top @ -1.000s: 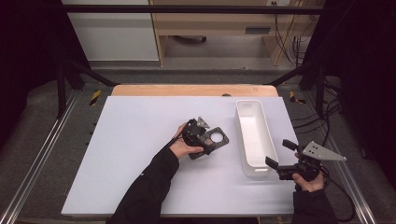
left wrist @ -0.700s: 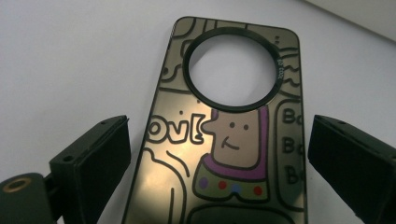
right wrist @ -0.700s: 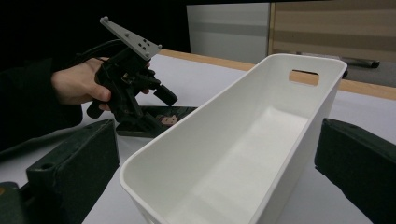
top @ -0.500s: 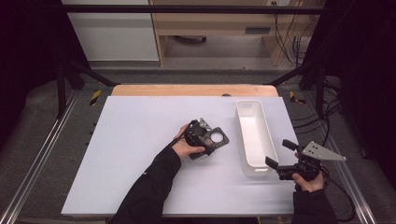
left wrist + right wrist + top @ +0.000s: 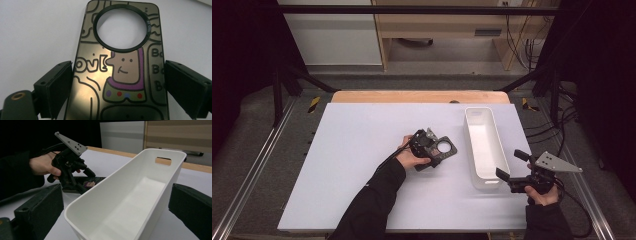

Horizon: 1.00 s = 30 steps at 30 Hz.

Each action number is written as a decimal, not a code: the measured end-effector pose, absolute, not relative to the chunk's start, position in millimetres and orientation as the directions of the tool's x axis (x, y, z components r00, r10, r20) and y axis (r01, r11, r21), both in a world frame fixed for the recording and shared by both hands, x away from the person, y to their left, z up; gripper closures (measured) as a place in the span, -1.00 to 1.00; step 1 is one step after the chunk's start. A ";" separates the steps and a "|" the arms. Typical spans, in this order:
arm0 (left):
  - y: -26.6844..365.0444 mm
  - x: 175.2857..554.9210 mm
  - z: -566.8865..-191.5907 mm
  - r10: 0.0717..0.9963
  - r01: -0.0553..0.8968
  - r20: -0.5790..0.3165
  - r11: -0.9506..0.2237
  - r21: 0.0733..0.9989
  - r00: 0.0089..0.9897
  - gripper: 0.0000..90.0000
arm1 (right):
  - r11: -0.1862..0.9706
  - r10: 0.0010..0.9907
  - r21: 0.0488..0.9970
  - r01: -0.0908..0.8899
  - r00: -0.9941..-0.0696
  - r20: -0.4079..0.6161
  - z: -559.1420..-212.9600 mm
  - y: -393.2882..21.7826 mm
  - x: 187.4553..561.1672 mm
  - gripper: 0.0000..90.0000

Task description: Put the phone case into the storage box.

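A phone case (image 5: 120, 75) printed with cartoon figures and a round camera hole lies flat on the white table (image 5: 352, 150). My left gripper (image 5: 119, 65) reaches over it from the near side. Its jaws have just been closing, and the pads now sit against the case's two long edges. From above, the left gripper (image 5: 436, 150) and the case (image 5: 444, 147) are at mid-table, left of a long white bin (image 5: 472, 145). My right gripper (image 5: 511, 164) stands open just right of the bin's near end. It points at the bin (image 5: 120, 177), apart from it and holding nothing.
The bin is empty and has a handle slot (image 5: 163, 160) in its far end wall. A wooden strip (image 5: 422, 96) borders the table's far edge. Metal rails (image 5: 257, 165) run down both sides. Cables (image 5: 562, 125) lie on the floor at the right.
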<state>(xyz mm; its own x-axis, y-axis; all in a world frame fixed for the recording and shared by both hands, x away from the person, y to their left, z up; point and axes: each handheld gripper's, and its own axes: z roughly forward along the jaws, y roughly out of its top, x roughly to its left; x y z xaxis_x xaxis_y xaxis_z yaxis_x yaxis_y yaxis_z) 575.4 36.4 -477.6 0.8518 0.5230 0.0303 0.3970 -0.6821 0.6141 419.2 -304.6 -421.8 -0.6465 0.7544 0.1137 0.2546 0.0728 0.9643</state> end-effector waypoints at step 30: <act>44.2 575.2 -464.2 0.527 0.403 -0.005 -0.642 0.652 0.850 -0.74 | 0.065 0.750 0.966 0.249 -0.651 0.117 -421.2 -305.1 418.8 -1.00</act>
<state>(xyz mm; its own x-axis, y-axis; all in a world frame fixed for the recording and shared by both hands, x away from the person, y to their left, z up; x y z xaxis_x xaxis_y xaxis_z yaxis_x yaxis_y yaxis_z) 575.2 44.2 -464.2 0.8496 0.5273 -0.0052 0.4026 -0.6422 0.6523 418.8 -305.1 -421.2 -0.6509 0.7501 0.1173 0.2492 0.0652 0.9663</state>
